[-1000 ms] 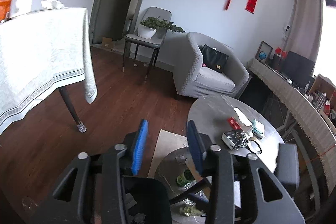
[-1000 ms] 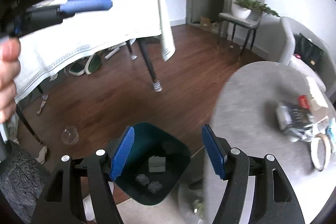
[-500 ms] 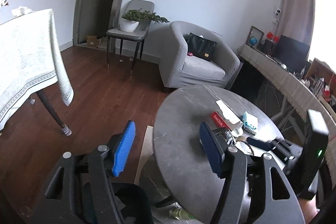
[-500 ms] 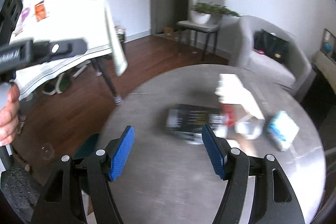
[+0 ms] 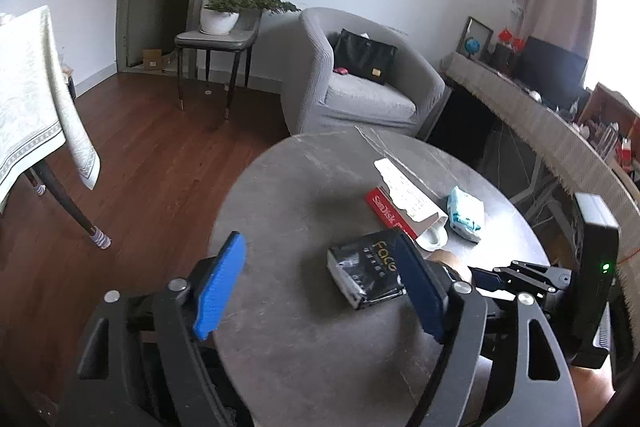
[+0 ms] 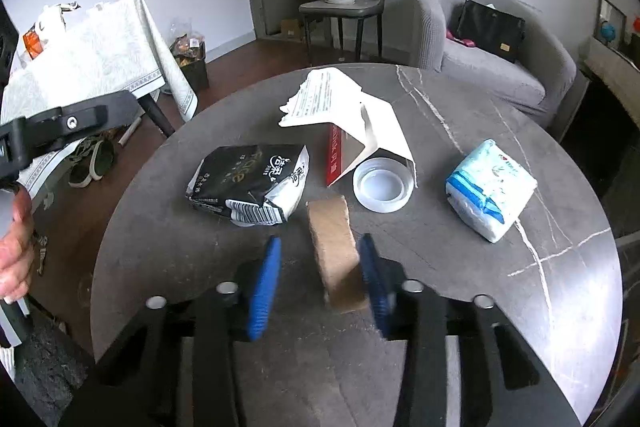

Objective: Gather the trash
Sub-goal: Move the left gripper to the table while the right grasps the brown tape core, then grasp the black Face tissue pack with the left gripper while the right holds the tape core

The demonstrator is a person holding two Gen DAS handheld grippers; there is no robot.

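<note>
On the round table (image 6: 480, 307), a brown cardboard piece (image 6: 336, 247) is seen between the closing right gripper (image 6: 320, 279) pads, beside the black packet (image 6: 248, 183). The left gripper (image 5: 320, 291) is opening, nothing held.

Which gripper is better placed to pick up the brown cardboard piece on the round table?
Right. The right gripper already straddles the brown cardboard piece, jaws closing. The left gripper hangs open by the black packet.
</note>
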